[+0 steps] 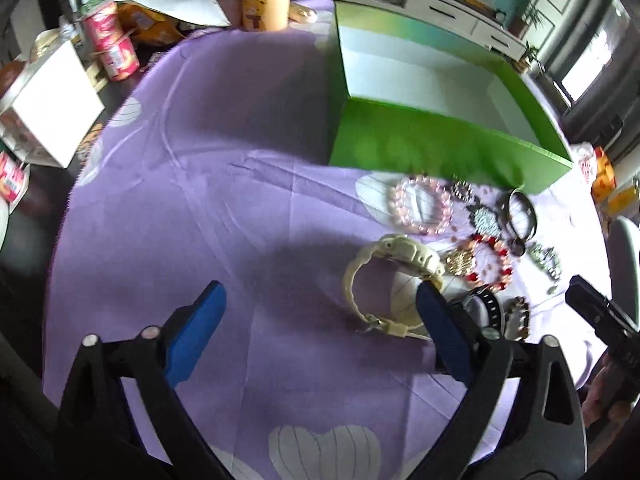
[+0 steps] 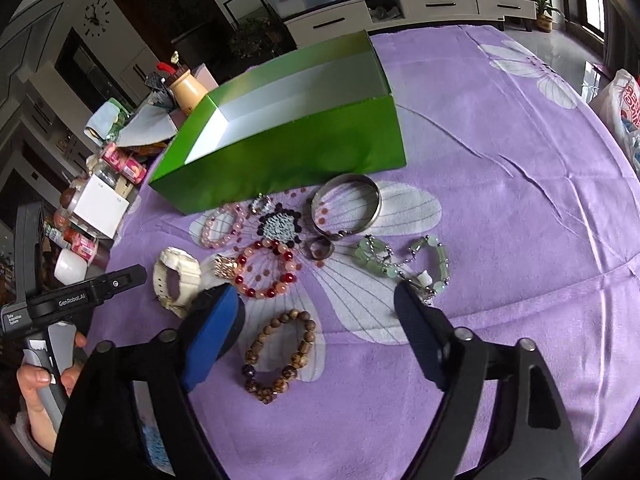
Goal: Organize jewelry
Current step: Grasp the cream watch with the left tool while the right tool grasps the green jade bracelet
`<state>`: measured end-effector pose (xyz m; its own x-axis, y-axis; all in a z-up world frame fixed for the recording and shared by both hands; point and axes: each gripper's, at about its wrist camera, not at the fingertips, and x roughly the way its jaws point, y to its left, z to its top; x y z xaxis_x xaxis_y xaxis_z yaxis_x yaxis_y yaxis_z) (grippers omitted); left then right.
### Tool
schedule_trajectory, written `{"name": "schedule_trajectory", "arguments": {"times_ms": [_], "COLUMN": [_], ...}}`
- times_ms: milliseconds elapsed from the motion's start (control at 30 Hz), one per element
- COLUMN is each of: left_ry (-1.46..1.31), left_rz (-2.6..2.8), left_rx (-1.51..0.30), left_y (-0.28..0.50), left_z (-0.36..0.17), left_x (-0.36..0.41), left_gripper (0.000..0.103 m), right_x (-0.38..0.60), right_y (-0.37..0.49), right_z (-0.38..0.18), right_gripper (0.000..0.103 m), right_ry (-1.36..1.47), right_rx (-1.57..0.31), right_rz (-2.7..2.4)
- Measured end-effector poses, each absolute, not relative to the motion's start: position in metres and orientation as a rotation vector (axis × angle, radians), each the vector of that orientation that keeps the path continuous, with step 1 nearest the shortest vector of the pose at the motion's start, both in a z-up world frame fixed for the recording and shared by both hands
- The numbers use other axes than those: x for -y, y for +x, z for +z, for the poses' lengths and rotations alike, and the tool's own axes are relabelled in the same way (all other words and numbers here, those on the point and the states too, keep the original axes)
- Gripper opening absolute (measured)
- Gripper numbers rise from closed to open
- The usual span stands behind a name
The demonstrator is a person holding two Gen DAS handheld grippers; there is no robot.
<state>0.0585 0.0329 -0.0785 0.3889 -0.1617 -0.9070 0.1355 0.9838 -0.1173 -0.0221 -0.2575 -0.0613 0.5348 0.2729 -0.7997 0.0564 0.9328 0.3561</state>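
Jewelry everywhere on the purple flowered cloth (image 2: 500,168) covering the counter, and both grippers are wide open with nothing between the fingers. Left gripper (image 1: 320,312) hovers low over the cloth, its right finger right at the edge of the cream watch (image 1: 390,280), which lies on its side with the strap curled in a loop; I can't tell if finger and watch are touching. Over in the right wrist view the same cream watch (image 2: 176,280) sits at the left end of the spread. Right gripper (image 2: 316,308) hangs above the wooden bead bracelet (image 2: 280,354), which lies between its spread fingers, nearest the camera. Just beyond it is the red and peach bead bracelet (image 2: 266,270), with a small gold piece (image 2: 225,267) tucked against its left side. Further back, the pink bead bracelet (image 2: 222,226) lies close to the green box (image 2: 288,152), and a dark-beaded piece with a pale textured centre (image 2: 282,226) rests beside it. Silver bangle (image 2: 346,204) stands tilted on the cloth just in front of the box's corner, a small ring (image 2: 320,249) near its lower edge. Off to the right, the pale green bead bracelet (image 2: 400,260) sprawls with its chain, close to the right gripper's far fingertip. Green box is open-topped, white inside, and no jewelry shows in the part of its interior in view. Cluttered packets and a white carton (image 2: 102,206) crowd the counter's left edge.
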Motion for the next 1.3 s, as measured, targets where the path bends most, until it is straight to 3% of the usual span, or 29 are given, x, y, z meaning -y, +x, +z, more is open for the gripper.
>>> {"name": "schedule_trajectory", "arguments": {"times_ms": [133,267,500,667,833,900,933,1033,1100,1300], "left_ry": [0.014,0.051,0.110,0.093,0.065,0.044,0.040,0.048,0.038,0.000], "left_rz": [-0.193,-0.191,-0.198,-0.242,-0.263,-0.271,-0.274,-0.274,-0.286,-0.306], "left_rx": [-1.163,-1.159,-1.123,-1.118,-1.124,-1.128,-1.127,-1.120,-1.125,-1.129], "left_y": [0.062,0.067,0.069,0.068,0.068,0.068,0.069,0.067,0.066,0.067], "left_z": [-0.093,-0.101,-0.103,-0.101,-0.101,-0.100,-0.100,-0.100,-0.100,-0.097], "left_x": [-0.025,-0.020,-0.010,-0.008,-0.009,-0.011,-0.012,-0.011,-0.011,-0.013], "left_gripper": [0.075,0.057,0.033,0.009,0.009,0.009,0.009,0.009,0.009,0.008], "right_x": [0.262,0.265,0.272,0.290,0.296,0.290,0.289,0.282,0.281,0.276], "right_y": [-0.021,-0.017,-0.009,-0.002,0.004,0.002,0.002,0.000,-0.003,-0.010], "right_z": [-0.069,-0.077,-0.083,-0.085,-0.091,-0.091,-0.091,-0.089,-0.086,-0.082], "right_gripper": [0.059,0.053,0.051,0.051,0.051,0.037,0.025,0.020,0.006,0.005], "right_ry": [0.331,0.266,0.132,0.118,0.132,0.105,0.120,0.105,0.130,0.141], "right_rx": [-1.001,-1.002,-0.992,-0.994,-1.014,-1.006,-1.000,-0.990,-0.979,-0.953], "right_rz": [0.104,0.086,0.060,0.044,0.079,0.098,0.121,0.121,0.149,0.134]}}
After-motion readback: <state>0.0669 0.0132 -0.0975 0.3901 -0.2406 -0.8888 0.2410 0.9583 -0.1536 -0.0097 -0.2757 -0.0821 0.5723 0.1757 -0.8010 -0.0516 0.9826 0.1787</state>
